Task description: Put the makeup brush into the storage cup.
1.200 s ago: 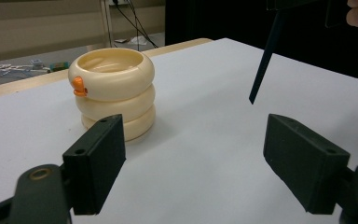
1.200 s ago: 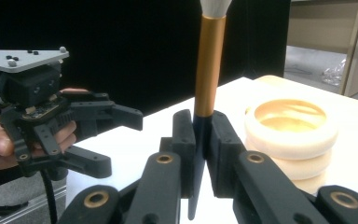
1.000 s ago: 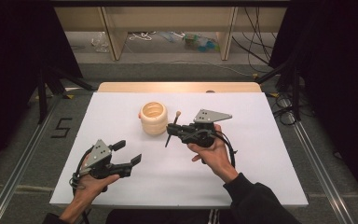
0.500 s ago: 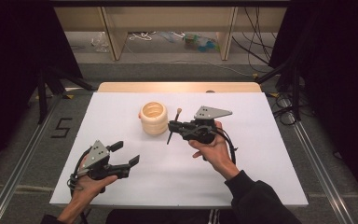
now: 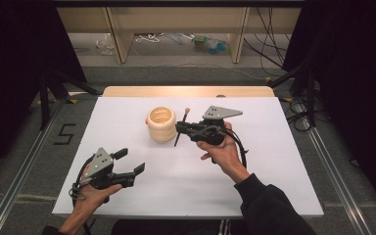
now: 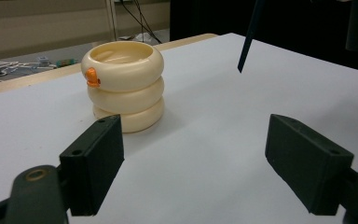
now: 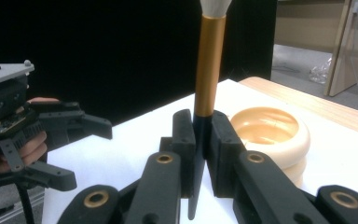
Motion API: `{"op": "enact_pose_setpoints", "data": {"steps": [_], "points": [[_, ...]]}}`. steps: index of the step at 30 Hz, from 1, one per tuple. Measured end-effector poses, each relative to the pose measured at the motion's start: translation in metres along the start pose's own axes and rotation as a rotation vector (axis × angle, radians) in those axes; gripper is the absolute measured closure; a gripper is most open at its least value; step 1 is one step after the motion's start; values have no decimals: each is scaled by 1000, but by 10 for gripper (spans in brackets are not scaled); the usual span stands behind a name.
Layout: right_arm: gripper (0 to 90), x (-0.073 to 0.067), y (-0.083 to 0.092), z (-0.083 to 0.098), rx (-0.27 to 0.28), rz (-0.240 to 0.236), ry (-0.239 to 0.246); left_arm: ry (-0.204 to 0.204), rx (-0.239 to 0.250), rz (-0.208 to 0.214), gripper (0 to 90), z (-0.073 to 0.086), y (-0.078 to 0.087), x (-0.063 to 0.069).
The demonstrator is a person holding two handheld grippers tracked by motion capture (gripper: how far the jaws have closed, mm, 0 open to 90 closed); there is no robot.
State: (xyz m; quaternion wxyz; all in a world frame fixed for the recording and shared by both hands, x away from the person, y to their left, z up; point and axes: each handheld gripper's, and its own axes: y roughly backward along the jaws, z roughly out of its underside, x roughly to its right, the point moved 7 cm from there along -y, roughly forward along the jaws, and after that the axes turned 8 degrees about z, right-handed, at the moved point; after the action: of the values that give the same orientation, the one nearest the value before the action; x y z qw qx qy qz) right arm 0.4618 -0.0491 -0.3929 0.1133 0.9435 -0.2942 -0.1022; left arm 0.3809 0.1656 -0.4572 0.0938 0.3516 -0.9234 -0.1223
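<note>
**Brush held upright beside the cream holder**

Brush [image 5: 181, 128] first: we see it clamped in the right gripper [image 5: 182, 128], jaws closed tight on its dark handle, gold ferrule and pale bristle tip up, pointed end down and off the white table [image 5: 274, 161]. In the right gripper view the brush [image 7: 208, 84] rises straight between the two black jaws, and the cream ringed holder [image 7: 268, 135] sits just behind and to one side of them.

From above, that holder [image 5: 161, 123] stands on the table just beside the brush, apart from it, with nothing between the two. We catch a small orange knob [image 6: 92, 77] on its top ring in the left gripper view.

Down at the near edge we find the left gripper [image 5: 129, 164], jaws spread wide and gripping nothing, well apart from the holder. Its own view looks across bare table at the holder [image 6: 123, 86], the brush's dark tip [image 6: 244, 51] hanging at upper right.

Beyond the table's far edge we see wooden shelving [image 5: 176, 29] and loose cables [image 5: 149, 37] on the floor.
</note>
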Motion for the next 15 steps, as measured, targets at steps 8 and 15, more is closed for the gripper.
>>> {"op": "enact_pose_setpoints", "data": {"steps": [8,15], "points": [[831,4,-6,-4,-5,1,-14,3,-2,-5,192,0,1,0],[831,8,-11,-9,-2,11,-6,4,2,2,192,0,-1,1]]}}
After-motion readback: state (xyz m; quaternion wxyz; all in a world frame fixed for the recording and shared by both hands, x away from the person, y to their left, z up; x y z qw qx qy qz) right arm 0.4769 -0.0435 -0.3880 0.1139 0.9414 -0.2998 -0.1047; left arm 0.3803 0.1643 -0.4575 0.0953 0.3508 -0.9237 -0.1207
